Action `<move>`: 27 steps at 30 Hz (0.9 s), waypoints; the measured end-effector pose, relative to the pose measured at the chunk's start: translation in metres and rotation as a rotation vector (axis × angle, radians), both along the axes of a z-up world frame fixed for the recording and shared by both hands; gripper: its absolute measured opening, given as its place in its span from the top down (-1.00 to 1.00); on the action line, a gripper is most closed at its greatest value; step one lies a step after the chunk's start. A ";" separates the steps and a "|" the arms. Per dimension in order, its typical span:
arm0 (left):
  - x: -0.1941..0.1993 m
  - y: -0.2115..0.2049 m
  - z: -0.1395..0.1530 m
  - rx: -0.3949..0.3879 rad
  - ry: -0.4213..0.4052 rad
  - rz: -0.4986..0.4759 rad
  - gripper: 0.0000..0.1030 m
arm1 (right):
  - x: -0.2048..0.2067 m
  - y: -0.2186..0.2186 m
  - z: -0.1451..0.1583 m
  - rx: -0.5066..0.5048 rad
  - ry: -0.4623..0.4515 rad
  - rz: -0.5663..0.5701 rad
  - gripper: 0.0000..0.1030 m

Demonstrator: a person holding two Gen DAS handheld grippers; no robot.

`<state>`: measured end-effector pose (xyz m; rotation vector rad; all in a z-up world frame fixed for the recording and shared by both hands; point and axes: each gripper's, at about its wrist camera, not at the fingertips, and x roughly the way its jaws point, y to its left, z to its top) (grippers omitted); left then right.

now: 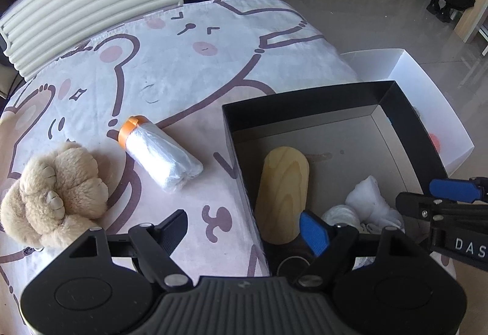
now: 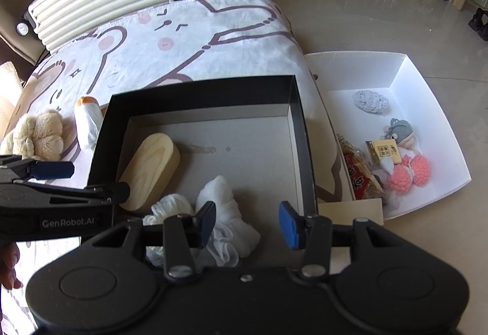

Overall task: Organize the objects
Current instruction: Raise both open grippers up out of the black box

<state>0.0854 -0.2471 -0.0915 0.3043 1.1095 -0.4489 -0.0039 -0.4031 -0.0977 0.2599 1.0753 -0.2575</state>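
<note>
both grippers are wide open and hold nothing. the left gripper (image 1: pixel 242 228) hangs over the black box (image 1: pixel 396 97) edge, with the teddy bear (image 1: pixel 58 194) and plastic roll (image 1: pixel 161 152) ahead to its left on the table (image 1: pixel 183 60). the right gripper (image 2: pixel 247 223) hangs over the white cloths (image 2: pixel 225 213), with the wooden block (image 2: pixel 149 170) ahead to its left.

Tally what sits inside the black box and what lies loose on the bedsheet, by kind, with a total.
Inside the black box:
Wooden block: 1
White cloth bundles: 2 (one partly hidden)
On the bedsheet:
Plush toy: 1
Plastic roll with orange cap: 1
Total: 5
</note>
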 end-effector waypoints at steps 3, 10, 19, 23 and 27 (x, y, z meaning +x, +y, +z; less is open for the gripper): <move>-0.003 0.003 0.006 -0.009 -0.011 0.003 -0.57 | -0.002 0.000 0.008 -0.015 -0.021 -0.017 0.08; -0.010 0.010 0.019 -0.029 -0.046 0.005 -0.67 | -0.011 0.002 0.026 -0.058 -0.066 -0.052 -0.04; -0.018 0.023 0.033 -0.045 -0.087 0.020 -0.94 | -0.021 0.006 0.043 -0.121 -0.110 -0.083 -0.50; -0.020 0.029 0.038 -0.052 -0.091 0.032 -1.00 | -0.026 0.006 0.045 -0.141 -0.114 -0.096 -0.67; -0.023 0.032 0.041 -0.054 -0.100 0.031 -1.00 | -0.031 0.006 0.046 -0.156 -0.116 -0.110 -0.83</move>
